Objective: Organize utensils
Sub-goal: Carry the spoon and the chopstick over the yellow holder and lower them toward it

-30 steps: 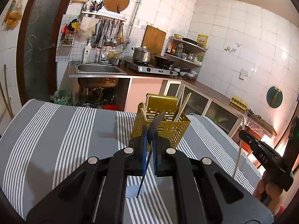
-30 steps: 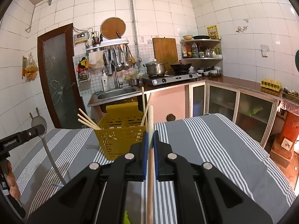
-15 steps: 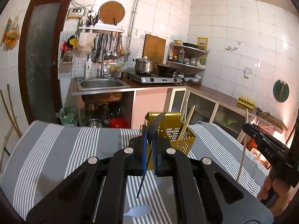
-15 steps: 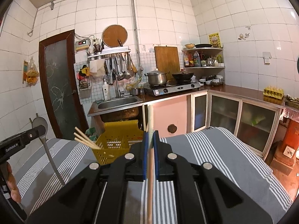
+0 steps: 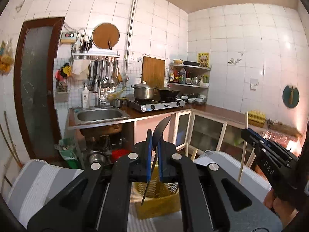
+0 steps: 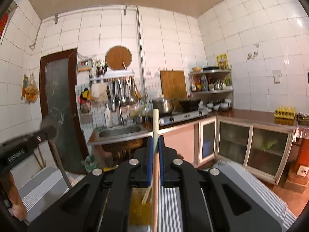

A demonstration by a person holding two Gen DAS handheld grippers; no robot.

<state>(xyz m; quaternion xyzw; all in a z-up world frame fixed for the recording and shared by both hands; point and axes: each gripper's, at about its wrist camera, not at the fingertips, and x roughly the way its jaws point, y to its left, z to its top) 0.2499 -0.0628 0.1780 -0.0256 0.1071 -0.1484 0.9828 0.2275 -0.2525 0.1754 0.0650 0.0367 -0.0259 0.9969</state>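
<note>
My left gripper (image 5: 154, 142) is shut on a metal spoon (image 5: 160, 128) held upright, its handle reaching down over the yellow perforated utensil basket (image 5: 157, 203) just below the fingers. My right gripper (image 6: 155, 148) is shut on a wooden chopstick (image 6: 155, 119), held upright above the same basket (image 6: 138, 208). Chopsticks (image 5: 194, 154) stand in the basket. The right gripper (image 5: 270, 154) with its chopstick also shows in the left wrist view, and the left gripper (image 6: 25, 145) with the spoon in the right wrist view.
The basket stands on a table with a grey and white striped cloth (image 5: 44, 181). Beyond it are a sink (image 5: 100, 115), a gas stove with a pot (image 5: 143, 92) and glass-door cabinets (image 6: 235, 141).
Both grippers have risen and moved forward over the basket, which has slid from the middle of each view to below the fingers. Both grips are unchanged.
</note>
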